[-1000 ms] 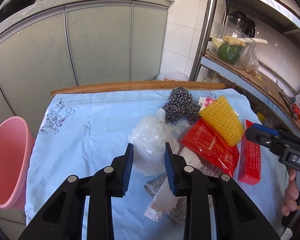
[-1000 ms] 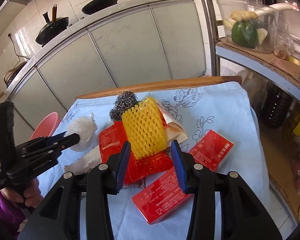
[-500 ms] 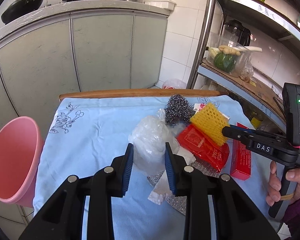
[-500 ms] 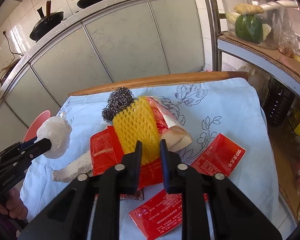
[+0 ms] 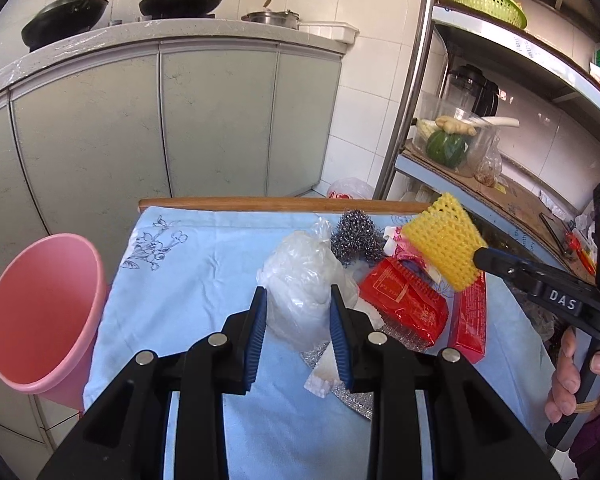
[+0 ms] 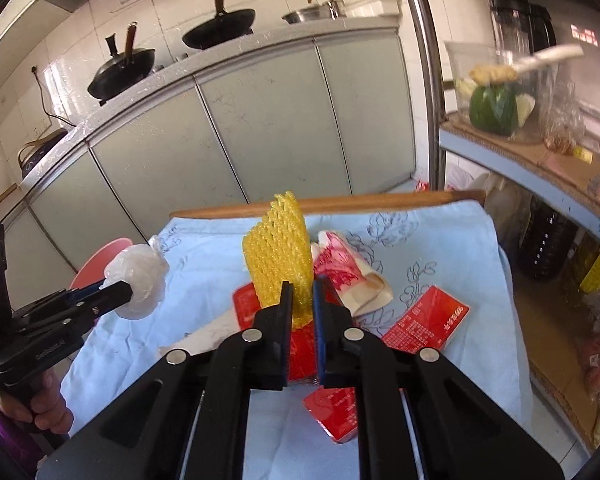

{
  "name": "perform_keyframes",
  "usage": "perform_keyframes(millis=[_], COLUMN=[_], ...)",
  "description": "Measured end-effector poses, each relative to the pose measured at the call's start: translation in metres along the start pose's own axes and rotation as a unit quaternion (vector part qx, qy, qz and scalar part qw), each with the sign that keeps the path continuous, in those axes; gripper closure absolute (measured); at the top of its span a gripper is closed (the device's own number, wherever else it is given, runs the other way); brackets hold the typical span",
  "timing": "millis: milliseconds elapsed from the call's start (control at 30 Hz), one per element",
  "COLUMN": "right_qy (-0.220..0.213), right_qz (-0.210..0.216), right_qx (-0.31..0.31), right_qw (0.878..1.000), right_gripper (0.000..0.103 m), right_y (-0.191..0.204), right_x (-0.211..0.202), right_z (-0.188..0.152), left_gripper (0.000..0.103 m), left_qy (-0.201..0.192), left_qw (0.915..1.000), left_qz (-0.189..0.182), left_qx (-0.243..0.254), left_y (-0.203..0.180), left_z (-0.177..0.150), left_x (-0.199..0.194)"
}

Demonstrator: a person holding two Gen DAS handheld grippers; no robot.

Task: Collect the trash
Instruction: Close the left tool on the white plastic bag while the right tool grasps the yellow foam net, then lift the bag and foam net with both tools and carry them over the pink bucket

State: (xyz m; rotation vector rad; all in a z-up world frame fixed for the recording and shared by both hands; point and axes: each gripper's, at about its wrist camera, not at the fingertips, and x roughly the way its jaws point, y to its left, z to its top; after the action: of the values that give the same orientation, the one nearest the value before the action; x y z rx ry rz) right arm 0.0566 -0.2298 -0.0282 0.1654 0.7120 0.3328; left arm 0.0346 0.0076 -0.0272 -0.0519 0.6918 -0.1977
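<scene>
My left gripper is shut on a crumpled clear plastic bag and holds it above the blue tablecloth; the bag also shows in the right wrist view. My right gripper is shut on a yellow foam fruit net and holds it lifted above the table; the net also shows in the left wrist view. On the cloth lie a steel scourer, a red foil packet, red boxes and a white foam piece.
A pink bin stands off the table's left edge. Grey cabinets with woks on top are behind. A metal shelf rack with vegetables and bottles stands to the right.
My right gripper closed on the yellow net and lifted it off the pile. My left gripper raised the plastic bag off the cloth.
</scene>
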Motion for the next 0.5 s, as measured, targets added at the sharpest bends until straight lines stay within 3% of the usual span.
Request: perform_keyframes(millis=[500], right_qy=[-0.035], right_qz=[0.035], right_qx=[-0.06], right_qw=[0.997], right_gripper=[0.093], right_y=[0.073], right_x=[-0.015], right_z=[0.014], left_gripper=[0.074], left_qy=[-0.071], left_qw=[0.9955], left_qz=[0.053], left_qx=[-0.033], left_y=[0.035], left_z=[0.001], left_x=[-0.059])
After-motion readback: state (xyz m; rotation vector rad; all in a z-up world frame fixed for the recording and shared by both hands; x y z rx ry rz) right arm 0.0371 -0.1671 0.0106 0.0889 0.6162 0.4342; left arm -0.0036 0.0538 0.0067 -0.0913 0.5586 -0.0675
